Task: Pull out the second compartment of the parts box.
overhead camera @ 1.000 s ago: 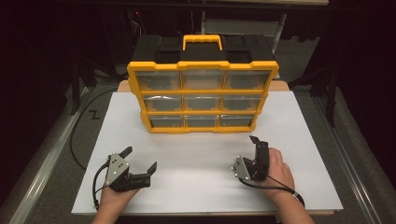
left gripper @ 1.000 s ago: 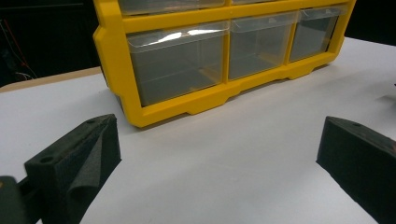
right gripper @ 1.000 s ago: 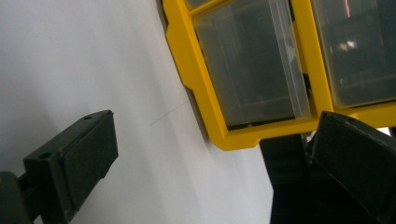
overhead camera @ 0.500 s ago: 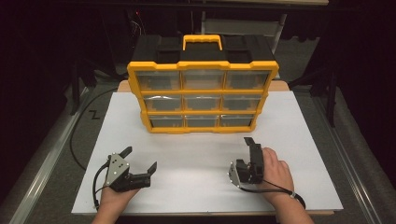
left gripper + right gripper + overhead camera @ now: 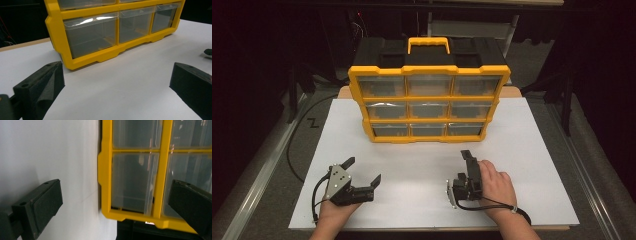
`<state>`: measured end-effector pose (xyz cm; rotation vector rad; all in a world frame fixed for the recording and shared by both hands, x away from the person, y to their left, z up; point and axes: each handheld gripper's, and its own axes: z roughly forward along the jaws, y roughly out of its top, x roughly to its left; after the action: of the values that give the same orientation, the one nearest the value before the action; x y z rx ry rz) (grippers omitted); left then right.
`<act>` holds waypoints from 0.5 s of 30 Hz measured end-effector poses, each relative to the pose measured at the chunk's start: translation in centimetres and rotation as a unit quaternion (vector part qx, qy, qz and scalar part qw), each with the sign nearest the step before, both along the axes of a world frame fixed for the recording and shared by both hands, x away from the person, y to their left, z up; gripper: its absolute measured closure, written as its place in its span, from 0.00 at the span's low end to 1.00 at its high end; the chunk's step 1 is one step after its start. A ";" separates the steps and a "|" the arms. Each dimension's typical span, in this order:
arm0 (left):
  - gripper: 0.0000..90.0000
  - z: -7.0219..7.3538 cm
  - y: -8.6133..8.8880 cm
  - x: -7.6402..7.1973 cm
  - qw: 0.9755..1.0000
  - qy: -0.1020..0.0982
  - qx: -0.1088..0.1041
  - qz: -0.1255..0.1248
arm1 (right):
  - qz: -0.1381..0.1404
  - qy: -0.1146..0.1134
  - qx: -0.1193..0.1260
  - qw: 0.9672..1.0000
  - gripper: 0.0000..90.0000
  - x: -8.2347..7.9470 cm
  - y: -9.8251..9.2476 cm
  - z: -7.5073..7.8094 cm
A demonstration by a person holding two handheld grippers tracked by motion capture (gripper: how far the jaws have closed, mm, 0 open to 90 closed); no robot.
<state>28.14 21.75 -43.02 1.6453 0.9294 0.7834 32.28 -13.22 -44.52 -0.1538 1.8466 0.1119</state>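
Observation:
A yellow organizer with nine clear drawers and a yellow handle stands upright at the back of the white board. My left gripper rests near the board's front left, open, jaws pointing toward the organizer; nothing lies between its jaws. My right gripper is at the front right, rolled onto its side in the person's hand, with one jaw on top. It is open and empty. Its view shows the organizer sideways, with a lower corner drawer straight ahead.
A black cable curves over the grey floor left of the board. Metal rails run along both sides. Bare white board lies between the grippers and the organizer. A dark tip pokes in at the right edge of the left gripper view.
The right gripper has shifted left and rolled further onto its side. The left gripper and the organizer have stayed put.

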 end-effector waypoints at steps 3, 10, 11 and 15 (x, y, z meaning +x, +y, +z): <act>0.00 0.0 0.0 0.1 1.000 -0.002 0.003 0.001 | 0.000 -0.002 -0.005 1.000 0.01 0.2 0.8 -0.1; 0.00 0.0 0.0 0.1 1.000 0.004 0.005 0.000 | 0.006 -0.019 -0.002 1.000 0.01 0.9 2.4 0.1; 0.00 -0.1 0.0 0.1 1.000 0.005 0.006 -0.001 | 0.003 -0.023 0.000 1.000 0.01 1.0 2.5 0.3; 0.00 -0.1 -0.1 0.1 1.000 0.005 0.007 -0.004 | 0.003 -0.040 0.011 0.999 0.01 1.4 3.0 1.5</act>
<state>28.25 21.63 -43.14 1.6663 0.9250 0.7790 33.66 -10.20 -43.04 -0.1476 1.7641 0.1283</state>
